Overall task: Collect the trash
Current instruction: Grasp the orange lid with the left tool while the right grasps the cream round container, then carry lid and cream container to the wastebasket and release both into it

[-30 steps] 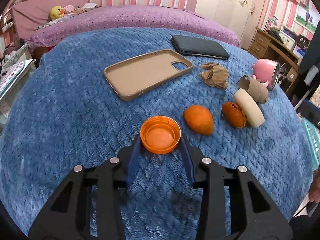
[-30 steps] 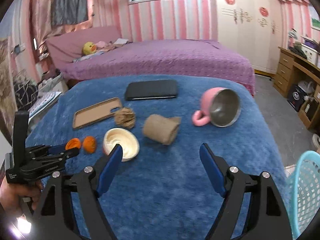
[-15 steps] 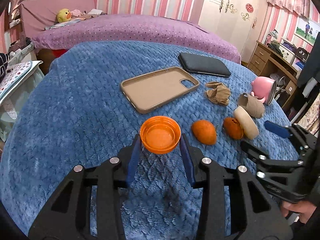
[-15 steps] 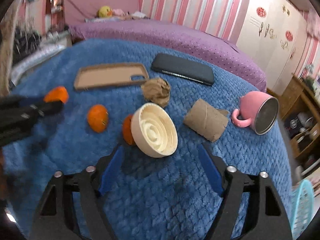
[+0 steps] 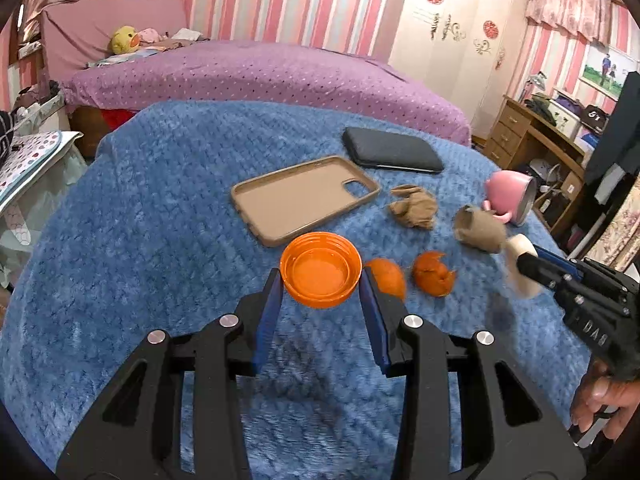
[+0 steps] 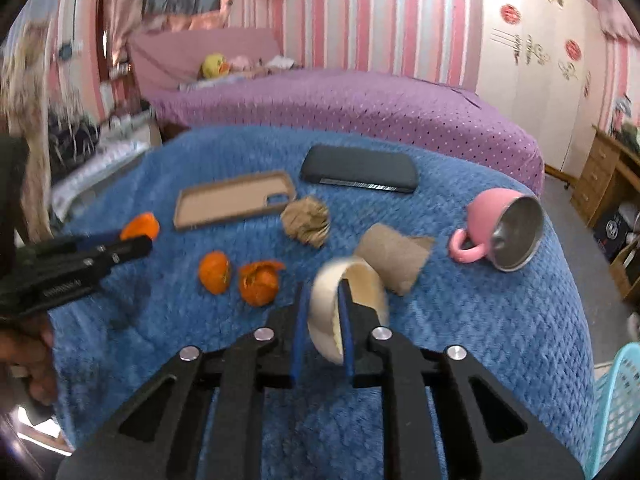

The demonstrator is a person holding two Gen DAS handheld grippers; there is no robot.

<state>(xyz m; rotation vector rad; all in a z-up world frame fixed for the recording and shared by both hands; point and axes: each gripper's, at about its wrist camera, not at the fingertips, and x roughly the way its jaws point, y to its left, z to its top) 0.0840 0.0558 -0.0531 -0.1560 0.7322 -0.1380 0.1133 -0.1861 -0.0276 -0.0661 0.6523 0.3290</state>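
My left gripper (image 5: pixel 320 280) is shut on an orange plastic lid (image 5: pixel 320 269) and holds it above the blue blanket (image 5: pixel 140 240). My right gripper (image 6: pixel 324 296) is shut on the rim of a cream round lid (image 6: pixel 352 308), lifted off the blanket; it also shows in the left wrist view (image 5: pixel 522 264). Two orange peel pieces (image 6: pixel 216 272) (image 6: pixel 260 280) lie on the blanket left of my right gripper. A crumpled brown paper ball (image 6: pixel 306 220) and a cardboard tube (image 6: pixel 396 256) lie beyond them.
A beige phone case (image 6: pixel 236 200), a black phone (image 6: pixel 360 174) and a tipped pink mug (image 6: pixel 500 232) lie on the blanket. A light blue basket (image 6: pixel 616 408) stands at the lower right. A purple bed (image 5: pixel 260 76) lies behind.
My right gripper moved in and shut on the cream lid, lifting it. My left gripper rose with the orange lid held.
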